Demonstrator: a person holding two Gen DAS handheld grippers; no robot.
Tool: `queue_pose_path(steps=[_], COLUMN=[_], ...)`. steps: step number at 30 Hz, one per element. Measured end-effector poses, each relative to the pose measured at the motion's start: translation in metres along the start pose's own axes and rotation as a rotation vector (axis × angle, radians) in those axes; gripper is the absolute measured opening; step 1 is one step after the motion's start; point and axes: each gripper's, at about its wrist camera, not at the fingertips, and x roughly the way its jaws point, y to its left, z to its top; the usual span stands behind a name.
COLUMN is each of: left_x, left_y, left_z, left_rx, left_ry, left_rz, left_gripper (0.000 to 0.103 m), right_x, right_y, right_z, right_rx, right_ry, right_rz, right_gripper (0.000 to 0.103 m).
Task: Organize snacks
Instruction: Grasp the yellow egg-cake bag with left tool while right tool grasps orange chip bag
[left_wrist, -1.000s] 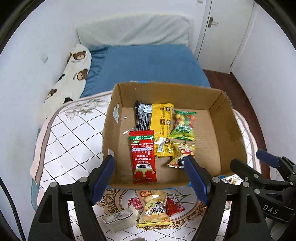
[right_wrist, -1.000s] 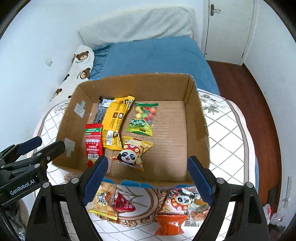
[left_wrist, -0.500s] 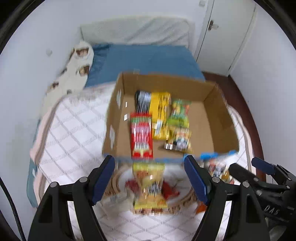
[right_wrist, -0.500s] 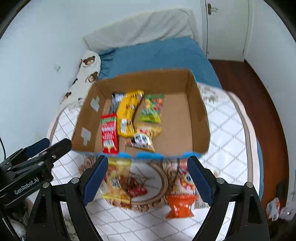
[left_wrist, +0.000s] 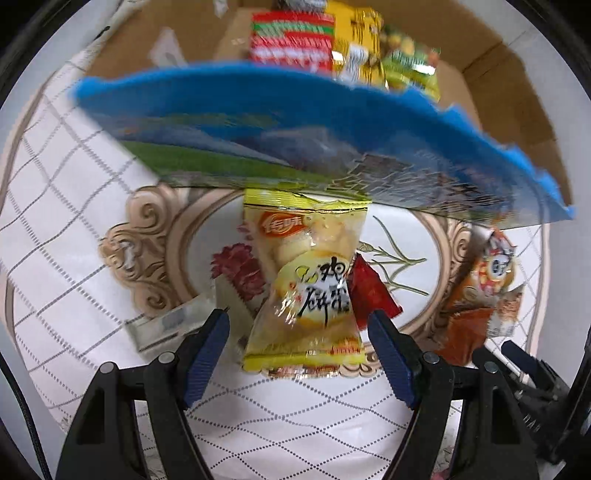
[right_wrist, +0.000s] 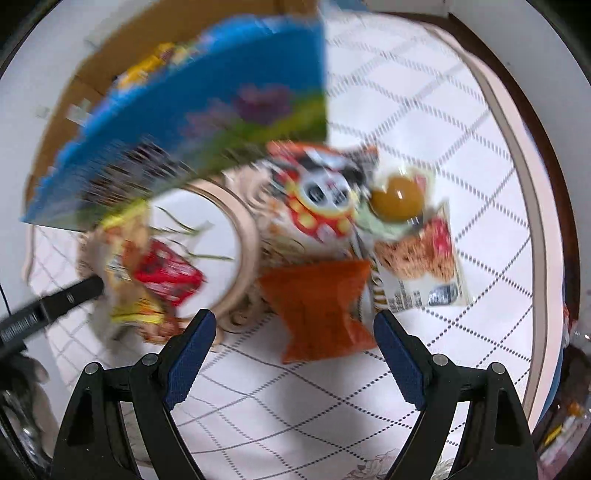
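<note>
Both grippers lower than before, fingers (left_wrist: 207, 343) open, empty, astride snack packets (left_wrist: 306, 291).

- Bright, even light is filling both views, with only soft shadows.
- The box (right_wrist: 207, 110) is looking smeared and blurry in the right view.
- The round lens is bending the edges, and dark corners are showing.

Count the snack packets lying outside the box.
6: yellow packet, red packet, clear packet beside the left claw; panda packet, egg packet, brown packet before the right claw. More may hide behind the box.
</note>
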Motion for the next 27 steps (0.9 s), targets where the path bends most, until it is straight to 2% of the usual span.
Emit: queue_pose_path(steps=[5, 6, 7, 8, 9, 11, 12, 16, 20, 23, 27], left_x=[0.027, 0.029, 0.031, 0.032, 0.034, 0.032, 0.032, 0.025, 0.027, 0.041, 0.074], left_y=[-0.015, -0.016, -0.019, -0.020, -0.020, -0.019, -0.018, -0.012, -0.005, -0.002, -0.004], left_z=[0.010, 0.010, 0.010, 0.009, 0.007, 0.003, -0.002, -0.032, -0.085, -0.118, -0.130], left_rx=[0.045, 0.054, 0.066, 0.073, 0.076, 0.081, 0.081, 0.069, 0.067, 0.065, 0.048], left_ry=[0.019, 0.009, -0.011, -0.018, -0.021, -0.030, -0.033, -0.034, 0.004, 0.060, 0.125], left_rz=[0.061, 0.072, 0.085, 0.095, 0.097, 0.100, 0.101, 0.099, 0.081, 0.066, 0.058], left_gripper=[0.076, 0.072, 0.066, 0.049, 0.048, 0.046, 0.045, 0.045, 0.045, 0.045, 0.046], right_x=[0.034, 0.038, 0.044, 0.049, 0.052, 0.057, 0.057, 0.056, 0.055, 0.061, 0.076], right_y=[-0.007, -0.008, -0.009, -0.010, -0.010, -0.011, -0.012, -0.011, -0.004, 0.007, 0.017], right_z=[-0.006, -0.007, -0.008, -0.008, -0.009, -0.010, -0.011, -0.023, -0.047, -0.067, -0.080], right_rx=[0.004, 0.006, 0.008, 0.008, 0.008, 0.008, 0.004, -0.022, -0.060, -0.115, -0.172], right_ry=[0.058, 0.064, 0.069, 0.074, 0.077, 0.082, 0.078, 0.101, 0.176, 0.249, 0.303], right_rz=[-0.044, -0.051, -0.055, -0.060, -0.066, -0.076, -0.072, -0.047, 0.009, 0.027, 0.005], right_gripper=[0.089, 0.088, 0.082, 0.076, 0.065, 0.055, 0.046, 0.044, 0.043, 0.043, 0.043])
